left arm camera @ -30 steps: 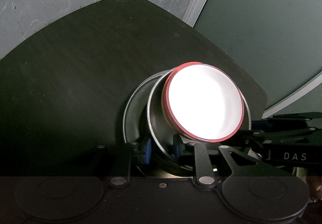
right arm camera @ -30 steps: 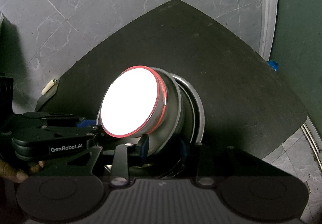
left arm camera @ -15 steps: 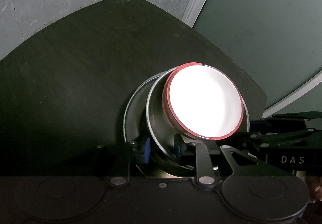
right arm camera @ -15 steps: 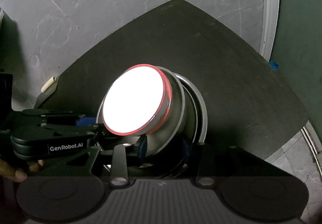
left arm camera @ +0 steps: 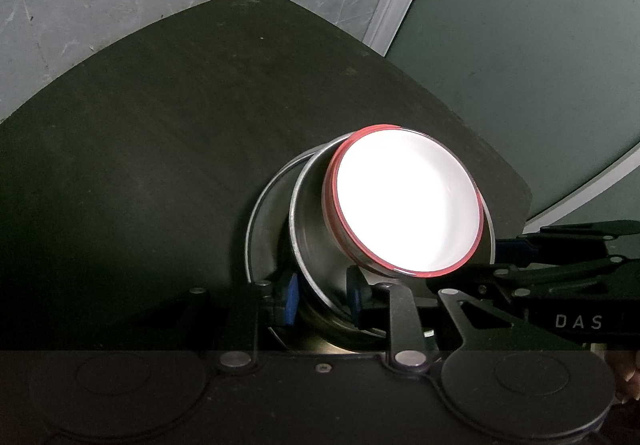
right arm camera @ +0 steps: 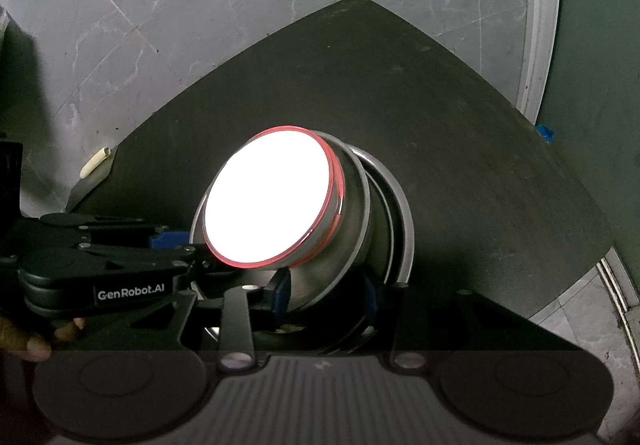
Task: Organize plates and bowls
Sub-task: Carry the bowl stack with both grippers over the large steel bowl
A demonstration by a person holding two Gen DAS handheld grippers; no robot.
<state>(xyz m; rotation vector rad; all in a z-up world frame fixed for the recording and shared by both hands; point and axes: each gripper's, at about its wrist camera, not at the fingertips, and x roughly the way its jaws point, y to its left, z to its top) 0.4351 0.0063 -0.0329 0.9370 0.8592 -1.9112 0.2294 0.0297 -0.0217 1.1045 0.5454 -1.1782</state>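
Note:
A white bowl with a red rim [left arm camera: 406,209] [right arm camera: 272,197] sits nested in a steel bowl [left arm camera: 316,245] [right arm camera: 352,205]. Both rest on a steel plate [left arm camera: 264,213] [right arm camera: 404,229] on the dark table. My left gripper [left arm camera: 322,297] straddles the steel bowl's near rim, one blue pad outside and one inside, with no visible press on the metal. My right gripper [right arm camera: 326,293] straddles the stack's rim from the other side, and its pads stand apart from the wall. In each view the other gripper's black linkage [left arm camera: 560,285] [right arm camera: 100,277] reaches in from the side.
The dark table [left arm camera: 160,165] [right arm camera: 480,165] has rounded corners and ends not far behind the stack. Grey marble floor tiles [right arm camera: 160,5] and a green wall [left arm camera: 540,45] lie beyond it. A small pale cylinder [right arm camera: 94,163] lies on the floor by the table's left corner.
The pads of both grippers have spread slightly around the steel rim. The stack and both hands have stayed where they were.

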